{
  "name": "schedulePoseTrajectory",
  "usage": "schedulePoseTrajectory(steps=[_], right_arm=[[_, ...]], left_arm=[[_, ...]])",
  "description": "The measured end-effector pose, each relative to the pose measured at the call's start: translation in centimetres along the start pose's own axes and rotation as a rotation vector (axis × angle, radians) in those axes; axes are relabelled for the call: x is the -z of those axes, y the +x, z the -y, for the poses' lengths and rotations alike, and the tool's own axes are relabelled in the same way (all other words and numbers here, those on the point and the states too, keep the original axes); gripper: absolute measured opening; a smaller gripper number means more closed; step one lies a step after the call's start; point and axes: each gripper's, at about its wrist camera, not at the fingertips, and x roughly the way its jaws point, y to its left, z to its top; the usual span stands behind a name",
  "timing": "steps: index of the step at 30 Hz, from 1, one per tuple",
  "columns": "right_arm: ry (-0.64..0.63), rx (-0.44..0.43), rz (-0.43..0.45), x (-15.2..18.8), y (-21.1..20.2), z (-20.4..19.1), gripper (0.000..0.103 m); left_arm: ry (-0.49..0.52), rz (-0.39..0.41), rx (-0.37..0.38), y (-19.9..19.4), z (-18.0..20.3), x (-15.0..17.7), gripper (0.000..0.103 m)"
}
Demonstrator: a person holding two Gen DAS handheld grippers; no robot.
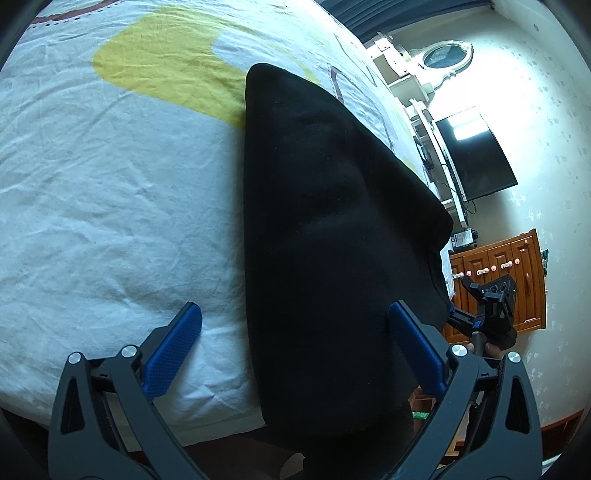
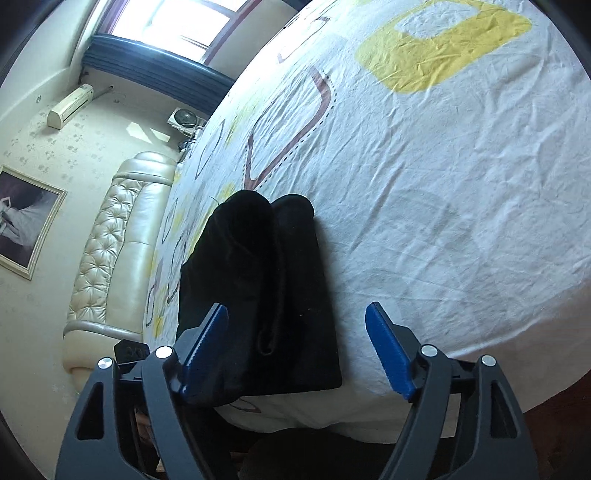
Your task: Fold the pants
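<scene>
Blue pads (image 1: 173, 354) of our left gripper (image 1: 295, 354) stood wide apart, holding nothing, straddling the near end of the black pants (image 1: 325, 240). We saw the pants folded into a long strip on the patterned bed sheet (image 1: 110, 192), near end at the bed's front edge. Our right gripper (image 2: 299, 350) was also spread wide and empty, left finger over the pants (image 2: 266, 280), right finger over bare sheet (image 2: 443, 206). Cream headboard (image 2: 110, 251) sat beyond.

Daylight from the window (image 2: 177, 22) blows out the wall (image 1: 491, 85) beside the mirror. Heavy fisheye bending darkens every corner, and the black pants (image 1: 325, 229) lose all detail.
</scene>
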Motion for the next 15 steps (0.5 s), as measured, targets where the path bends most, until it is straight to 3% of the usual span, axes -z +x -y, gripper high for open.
schedulePoseTrajectory(steps=[7, 10, 15], right_arm=[[0.046, -0.039, -0.064, 0.7, 2.9, 1.9, 0.076], [0.050, -0.093, -0.093, 0.9, 4.3, 1.7, 0.079], [-0.011, -0.109, -0.137, 1.3, 5.4, 0.5, 0.081]], left_arm=[[-0.029, 0.001, 0.072, 0.2, -0.1, -0.1, 0.101], [-0.002, -0.006, 0.045, 0.7, 0.1, 0.0, 0.101], [0.019, 0.029, 0.010, 1.2, 1.1, 0.1, 0.100]])
